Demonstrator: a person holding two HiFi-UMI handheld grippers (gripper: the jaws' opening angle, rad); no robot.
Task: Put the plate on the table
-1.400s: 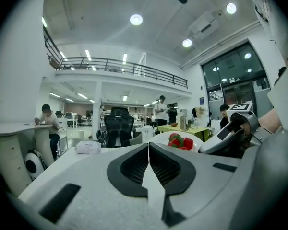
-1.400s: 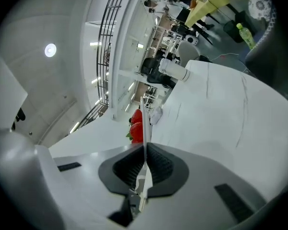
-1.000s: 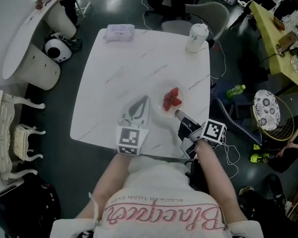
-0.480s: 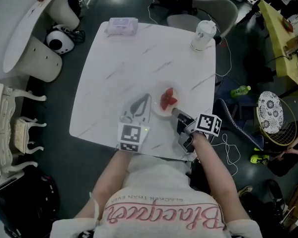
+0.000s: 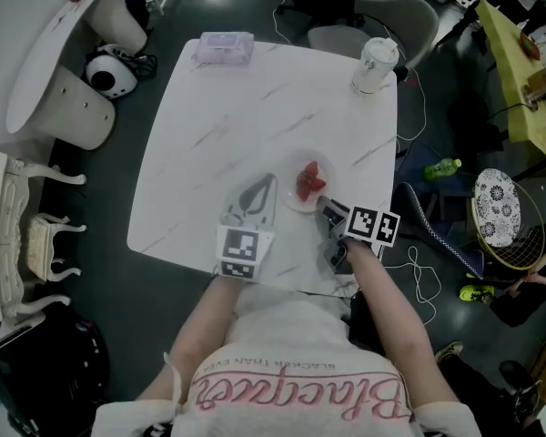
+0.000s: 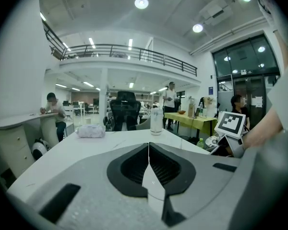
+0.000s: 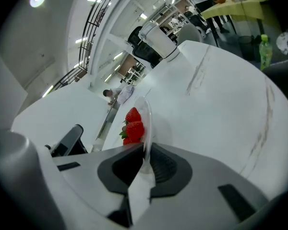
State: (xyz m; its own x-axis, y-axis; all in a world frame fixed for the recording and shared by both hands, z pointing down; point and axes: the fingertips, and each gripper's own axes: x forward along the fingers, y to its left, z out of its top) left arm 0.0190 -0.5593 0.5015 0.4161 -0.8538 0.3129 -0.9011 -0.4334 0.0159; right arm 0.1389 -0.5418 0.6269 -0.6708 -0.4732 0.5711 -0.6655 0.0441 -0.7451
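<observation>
A small clear plate (image 5: 302,193) carrying red strawberries (image 5: 310,180) sits over the near right part of the white marble table (image 5: 255,116). My right gripper (image 5: 327,210) is shut on the plate's near rim. The right gripper view shows that rim (image 7: 146,121) edge-on between the closed pads, with the strawberries (image 7: 133,124) just left of it. Whether the plate touches the tabletop I cannot tell. My left gripper (image 5: 260,189) lies just left of the plate, shut and empty; in its own view the jaws (image 6: 148,169) meet with nothing in them.
A lidded cup (image 5: 375,64) stands at the table's far right corner and a tissue pack (image 5: 224,47) at its far left corner. A chair (image 5: 382,15) is behind the cup. A green bottle (image 5: 441,167) and cables lie on the floor to the right.
My right gripper has carried the plate a little left and inward over the table. The left gripper has stayed put and shut.
</observation>
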